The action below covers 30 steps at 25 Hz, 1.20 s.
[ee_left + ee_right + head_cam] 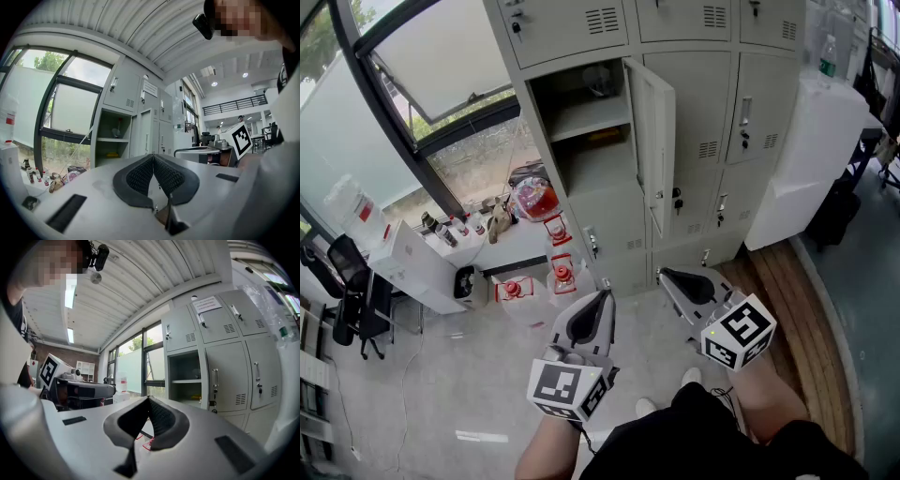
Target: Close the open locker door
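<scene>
**Status.** Task not begun: grey metal locker door (654,141) stands wide open and nothing touches it.

**Hand-held grippers.**
- Left hand-held gripper (606,293): jaws pressed together, tips meet, nothing betw. them. Held level.
- Right hand-held gripper (663,273): jaws pressed together, empty. Held level.

**Position of door.** Door is in the middle row of the grey steel locker bank (703,84). It sits at the right side of its open compartment (581,122), which has one shelf inside. Hinge side appears to be the right edge. The leaf swings out toward the person and is seen nearly edge-on in the head view. Long axis: vertical.

**Key relation.**
1. Door lies ahead of both hand-held grippers and higher up, well apart from both.
2. Right hand-held gripper is the nearer one. In the head view its tips sit almost directly below the door's free edge; the left one is offset further left, below the compartment.
3. To close, the leaf likely has to swing left in the head view, toward the compartment. That means pushing its outer face, the side turned right.
4. Judgement: right hand-held gripper is better placed. It prob. needs to go fwd and up, pass to the right of the free edge, then press left. Shut jaws should do for a push.
</scene>
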{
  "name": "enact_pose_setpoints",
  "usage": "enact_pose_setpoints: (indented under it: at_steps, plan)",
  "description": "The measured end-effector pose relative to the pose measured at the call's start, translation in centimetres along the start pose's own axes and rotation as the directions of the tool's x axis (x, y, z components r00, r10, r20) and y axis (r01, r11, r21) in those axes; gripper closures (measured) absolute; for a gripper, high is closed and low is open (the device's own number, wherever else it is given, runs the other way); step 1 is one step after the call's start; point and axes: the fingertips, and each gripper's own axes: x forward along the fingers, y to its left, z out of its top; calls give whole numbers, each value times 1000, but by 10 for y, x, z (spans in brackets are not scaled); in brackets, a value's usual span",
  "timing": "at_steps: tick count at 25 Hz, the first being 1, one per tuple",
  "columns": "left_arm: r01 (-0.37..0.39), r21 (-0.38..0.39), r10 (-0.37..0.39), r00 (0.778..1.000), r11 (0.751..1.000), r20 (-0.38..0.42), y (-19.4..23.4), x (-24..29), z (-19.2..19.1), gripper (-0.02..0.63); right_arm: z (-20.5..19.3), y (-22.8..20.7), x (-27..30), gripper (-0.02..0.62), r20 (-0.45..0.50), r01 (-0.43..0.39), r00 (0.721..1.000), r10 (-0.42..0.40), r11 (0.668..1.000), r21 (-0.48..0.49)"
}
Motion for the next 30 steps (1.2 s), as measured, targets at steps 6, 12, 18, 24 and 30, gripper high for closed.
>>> enact_pose_setpoints:
  at_steps: [6, 12, 18, 24, 30]
  plan:
    - [4, -1, -4, 1000, 1000, 4, -4, -1, 0, 589, 1, 4, -3, 543, 10, -16, 1000, 16, 1000, 0]
    - [17, 2, -17, 1000, 1000, 2, -5, 2, 0, 589, 5, 7, 1, 542, 10, -34, 999, 34, 999, -13]
    - [32, -2, -32, 999, 999, -12, -5, 12, -5, 589, 8, -1, 7, 542, 6, -30, 1000, 30, 999, -20]
    - [32, -8, -32, 999, 999, -15, -2, 28, -6, 589, 12, -21, 13, 543, 9, -22, 1000, 22, 1000, -19]
    - [26, -6, -26, 1000, 1000, -16, 0, 47, -4, 589, 14, -46, 18, 543, 12, -18, 1000, 18, 1000, -13]
